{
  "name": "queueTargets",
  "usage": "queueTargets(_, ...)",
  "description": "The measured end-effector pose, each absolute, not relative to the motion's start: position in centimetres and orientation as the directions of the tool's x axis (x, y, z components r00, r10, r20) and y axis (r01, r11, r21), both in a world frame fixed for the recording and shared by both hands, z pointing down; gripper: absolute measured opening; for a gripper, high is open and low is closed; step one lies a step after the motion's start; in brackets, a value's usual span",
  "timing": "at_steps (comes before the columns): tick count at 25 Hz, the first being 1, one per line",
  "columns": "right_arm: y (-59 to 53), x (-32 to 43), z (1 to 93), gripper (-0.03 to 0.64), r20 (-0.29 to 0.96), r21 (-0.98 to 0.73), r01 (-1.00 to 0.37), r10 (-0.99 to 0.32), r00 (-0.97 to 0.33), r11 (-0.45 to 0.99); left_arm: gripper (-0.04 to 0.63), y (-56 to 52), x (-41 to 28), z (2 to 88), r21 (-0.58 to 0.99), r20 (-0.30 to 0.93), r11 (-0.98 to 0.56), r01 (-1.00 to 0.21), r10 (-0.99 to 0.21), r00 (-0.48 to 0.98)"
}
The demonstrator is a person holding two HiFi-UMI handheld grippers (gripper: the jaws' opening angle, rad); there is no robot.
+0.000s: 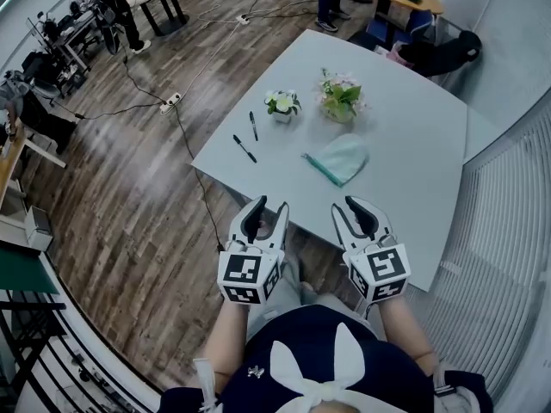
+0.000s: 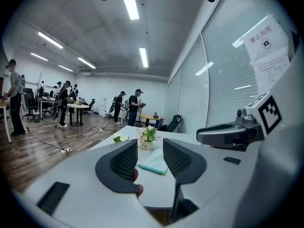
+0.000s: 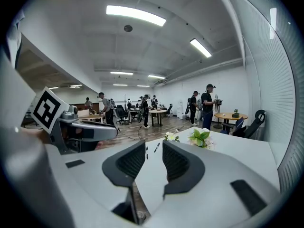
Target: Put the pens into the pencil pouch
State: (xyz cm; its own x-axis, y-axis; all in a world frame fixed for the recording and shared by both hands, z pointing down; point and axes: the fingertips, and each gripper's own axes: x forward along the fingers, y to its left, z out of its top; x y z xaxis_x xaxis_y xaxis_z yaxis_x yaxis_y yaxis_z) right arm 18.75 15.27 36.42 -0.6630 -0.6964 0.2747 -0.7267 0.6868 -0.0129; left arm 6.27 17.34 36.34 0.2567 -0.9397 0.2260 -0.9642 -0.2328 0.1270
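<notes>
Two black pens lie on the pale table (image 1: 413, 144) near its left edge, one (image 1: 244, 149) closer to me and one (image 1: 253, 126) farther back. A mint-green pencil pouch (image 1: 338, 159) lies flat near the table's middle. My left gripper (image 1: 272, 204) and right gripper (image 1: 344, 203) hover side by side off the table's near edge, both open with nothing between their jaws. In the left gripper view the pouch (image 2: 155, 162) shows through the gap of the left gripper (image 2: 150, 148). In the right gripper view both pens (image 3: 147, 152) (image 3: 156, 147) show between the jaws of the right gripper (image 3: 153, 146).
Two small flower pots (image 1: 282, 104) (image 1: 341, 97) stand behind the pens and pouch. Wooden floor with cables and a power strip (image 1: 170, 102) lies left of the table. Blinds run along the right. People stand at desks far back (image 2: 128, 106).
</notes>
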Motion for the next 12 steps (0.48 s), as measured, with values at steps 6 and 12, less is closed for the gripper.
queueTargets(6,12.4,17.7,38.2,0.153,0.335,-0.008,-0.729,-0.685,-0.647,0.685,0.202,14.5,3.8,37.7,0.108,0.266,-0.237,-0.966,-0.929,0.258)
queueTargets(12,9.5,17.0,40.5,0.176,0.421,0.031,-0.73,-0.672,-0.609,0.682,0.203,11.6,1.2,39.3,0.104,0.323,-0.249,-0.963,-0.907,0.269)
